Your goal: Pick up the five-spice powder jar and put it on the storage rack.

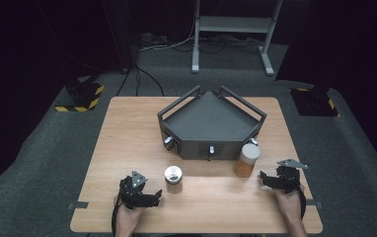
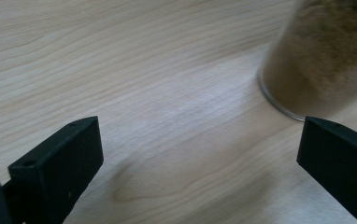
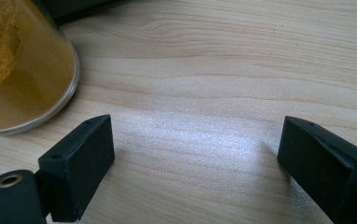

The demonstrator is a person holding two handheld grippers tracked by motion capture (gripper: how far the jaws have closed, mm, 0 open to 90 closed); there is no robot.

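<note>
A small jar with a silver lid (image 1: 173, 178) stands on the wooden table (image 1: 127, 133), holding brown powder (image 2: 321, 60). My left gripper (image 1: 153, 198) rests just left of it near the front edge, open with nothing between its jaws. A taller jar of orange powder (image 1: 246, 160) with a pale lid stands right of centre, seen close up as a glass jar (image 3: 22, 70). My right gripper (image 1: 265, 178) lies to the right of that jar, open and empty. Both grippers (image 2: 200, 158) (image 3: 195, 154) hover over bare wood.
A dark angular tray (image 1: 211, 118) with raised rails and small knobs on its front sits at the middle back of the table. Beyond the table are grey carpet, cables, a metal stand (image 1: 233, 29) and yellow-black striped bases (image 1: 80, 96).
</note>
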